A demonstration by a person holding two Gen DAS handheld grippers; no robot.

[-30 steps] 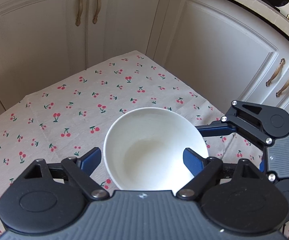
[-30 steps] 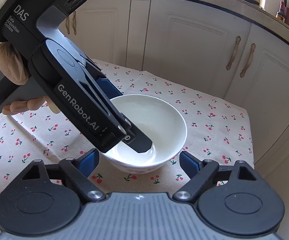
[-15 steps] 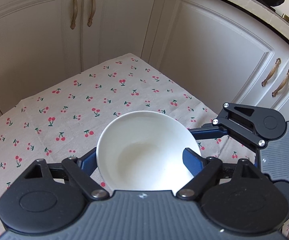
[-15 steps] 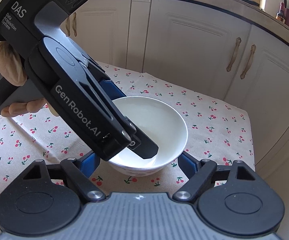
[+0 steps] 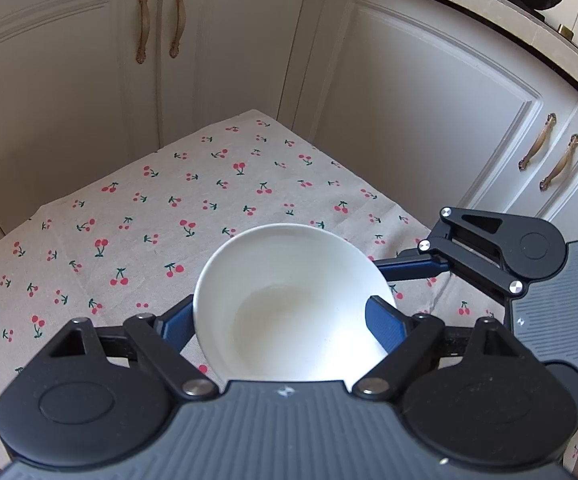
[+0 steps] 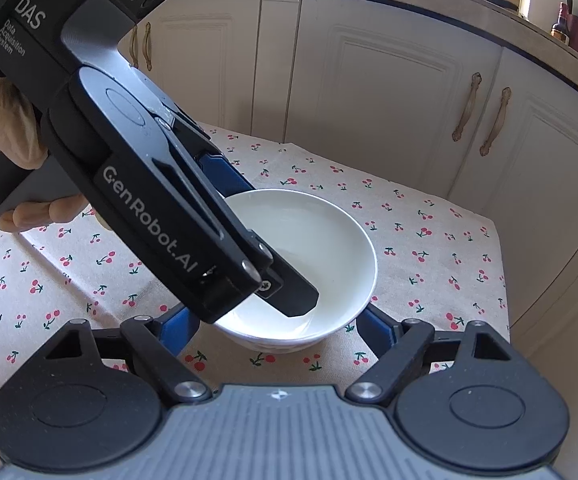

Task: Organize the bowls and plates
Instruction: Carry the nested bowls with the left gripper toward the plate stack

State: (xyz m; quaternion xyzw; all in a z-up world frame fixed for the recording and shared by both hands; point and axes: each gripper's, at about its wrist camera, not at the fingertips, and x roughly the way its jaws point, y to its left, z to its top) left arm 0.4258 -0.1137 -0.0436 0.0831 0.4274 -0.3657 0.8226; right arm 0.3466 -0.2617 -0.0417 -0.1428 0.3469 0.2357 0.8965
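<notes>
White bowl held at its rim over the cherry-print cloth

The white bowl (image 6: 309,264) sits near the middle of the tablecloth (image 6: 429,240); in the left wrist view it fills the 6 o'clock area. The left gripper (image 5: 285,320) is clamped on the bowl's rim, one finger (image 6: 293,292) inside the wall and the other outside. The right gripper (image 6: 273,324) stands apart at either side of the bowl, not gripping. The bowl looks like glazed ceramic: stiff, slick, breakable and fairly heavy for a one-sided pinch, so the rim grip likely needs support from the opposite side.
</notes>
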